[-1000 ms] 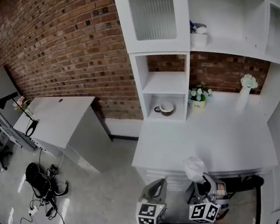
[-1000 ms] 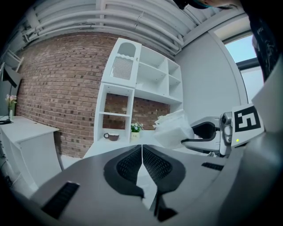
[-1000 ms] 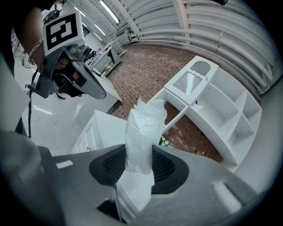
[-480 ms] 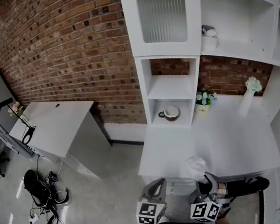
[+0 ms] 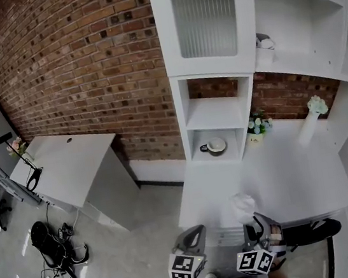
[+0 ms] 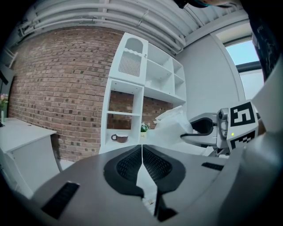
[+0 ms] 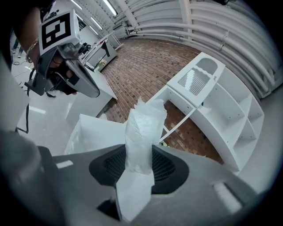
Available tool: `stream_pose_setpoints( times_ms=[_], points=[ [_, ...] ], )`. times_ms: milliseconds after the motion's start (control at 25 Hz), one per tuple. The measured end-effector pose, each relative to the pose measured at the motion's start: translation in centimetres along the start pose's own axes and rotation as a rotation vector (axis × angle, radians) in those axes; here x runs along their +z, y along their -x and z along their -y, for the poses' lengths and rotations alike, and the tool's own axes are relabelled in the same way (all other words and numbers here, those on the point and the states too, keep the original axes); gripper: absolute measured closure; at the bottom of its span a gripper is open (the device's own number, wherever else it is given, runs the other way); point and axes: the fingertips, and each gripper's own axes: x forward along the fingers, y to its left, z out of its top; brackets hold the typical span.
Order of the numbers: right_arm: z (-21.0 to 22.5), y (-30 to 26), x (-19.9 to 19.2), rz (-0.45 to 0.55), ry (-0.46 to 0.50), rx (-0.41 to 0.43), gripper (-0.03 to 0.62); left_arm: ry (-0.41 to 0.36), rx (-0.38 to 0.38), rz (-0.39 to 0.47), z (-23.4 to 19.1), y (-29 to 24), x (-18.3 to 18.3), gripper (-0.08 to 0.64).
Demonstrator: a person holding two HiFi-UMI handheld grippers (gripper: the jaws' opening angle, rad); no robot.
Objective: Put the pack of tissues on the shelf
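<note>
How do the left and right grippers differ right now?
On the left gripper the jaws are together, nothing between them; on the right gripper they stand apart, clamped on the pack of tissues. The left gripper is empty; the right gripper is loaded. Both face the shelf unit.

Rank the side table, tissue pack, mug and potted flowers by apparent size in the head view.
1. side table
2. tissue pack, though it is nearest the camera, which enlarges it
3. mug and potted flowers look about alike
</note>
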Motion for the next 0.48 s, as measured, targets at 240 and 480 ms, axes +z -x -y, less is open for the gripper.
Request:
stream_pose_setpoints(
  times_ms=[240, 480],
  points=[
    [0.5, -0.7, 0.1, -0.011, 0.008, -0.002, 0.448, 0.012, -0.004, 0.013, -0.6, -0.7, 0.2, 0.548],
    [1.6, -2.3, 0.1, -0.005, 0.017, 0.001, 0.448, 0.016, 0.010, 0.028, -1.3, -1.8, 0.6, 0.548]
  ],
)
